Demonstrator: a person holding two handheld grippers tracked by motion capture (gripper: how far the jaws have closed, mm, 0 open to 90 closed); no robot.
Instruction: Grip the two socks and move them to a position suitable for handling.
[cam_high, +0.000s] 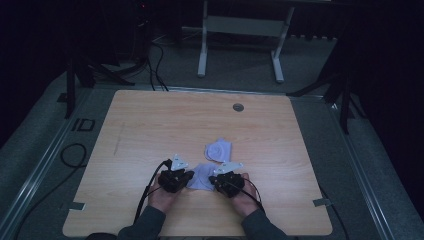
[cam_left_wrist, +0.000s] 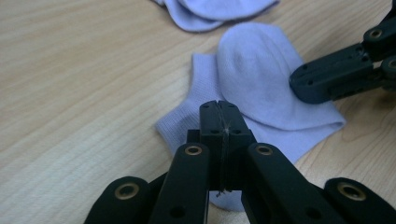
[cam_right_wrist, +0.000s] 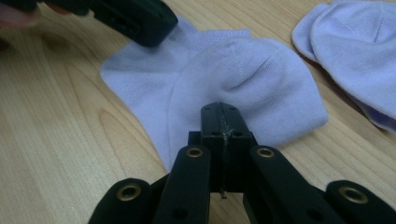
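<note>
A pale lilac sock (cam_high: 201, 176) lies flat near the front of the wooden table (cam_high: 150, 125), between the two hand-held grippers. My left gripper (cam_high: 189, 177) comes at it from the left. In the left gripper view that gripper (cam_left_wrist: 219, 109) is shut, its tips resting over the cuff edge of the sock (cam_left_wrist: 261, 79). My right gripper (cam_high: 214, 181) comes from the right and is shut too. In the right gripper view its tips (cam_right_wrist: 220, 112) sit on the rounded part of the sock (cam_right_wrist: 243, 79). No fabric shows between either pair of jaws.
A second lilac sock (cam_high: 219, 150) lies just beyond the first, also seen as a folded shape (cam_right_wrist: 359, 51) at the right. A round cable hole (cam_high: 238, 107) sits near the table's far edge. Stands and cables surround the table on the floor.
</note>
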